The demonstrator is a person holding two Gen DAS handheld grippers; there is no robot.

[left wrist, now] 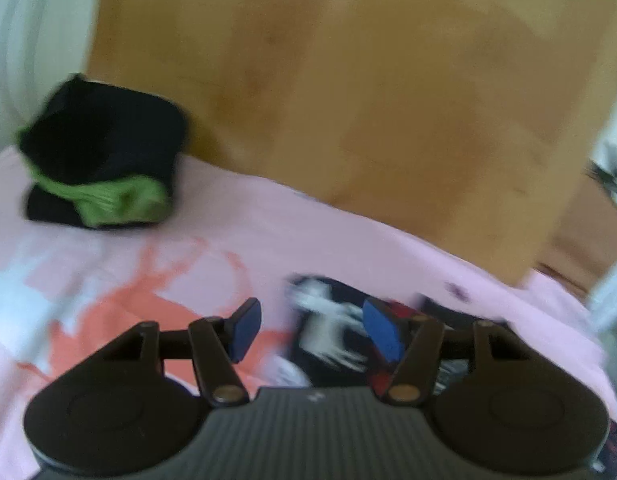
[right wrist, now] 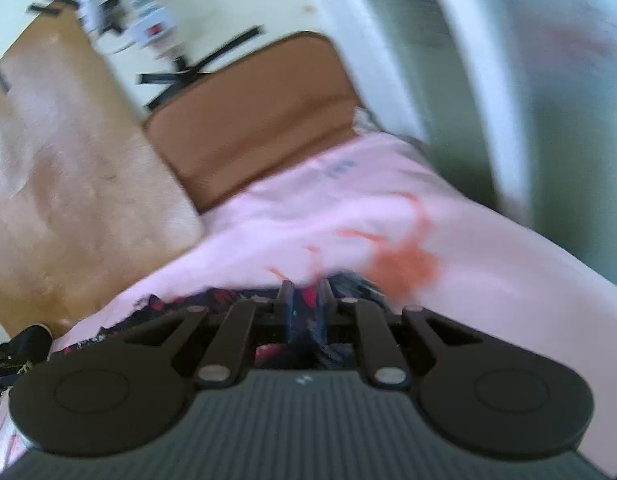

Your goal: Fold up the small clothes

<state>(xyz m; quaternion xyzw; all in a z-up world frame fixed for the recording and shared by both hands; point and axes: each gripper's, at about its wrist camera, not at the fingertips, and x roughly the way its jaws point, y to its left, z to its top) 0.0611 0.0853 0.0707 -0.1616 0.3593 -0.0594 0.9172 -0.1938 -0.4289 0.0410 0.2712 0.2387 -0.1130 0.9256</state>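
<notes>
The left tongs (left wrist: 312, 330) were held released over the patterned garment (left wrist: 328, 336); it was clamped by the right tongs (right wrist: 306, 300) on the pink bedsheet (right wrist: 348, 208)

Bed sheet (left wrist: 316, 232) pale pink w/ coral-orange splashy print and some white patches. Folded pile (left wrist: 96, 160) black w/ bright green bands. Garment (left wrist: 336, 336) under grippers: dark navy/black, white streaky print, red bits. Left gripper (left wrist: 312, 330) black body, blue pads; right gripper (right wrist: 306, 304) black too. Wood board (left wrist: 348, 80) honey-brown. Cushion (right wrist: 252, 116) rust-brown. Walls whitish.
</notes>
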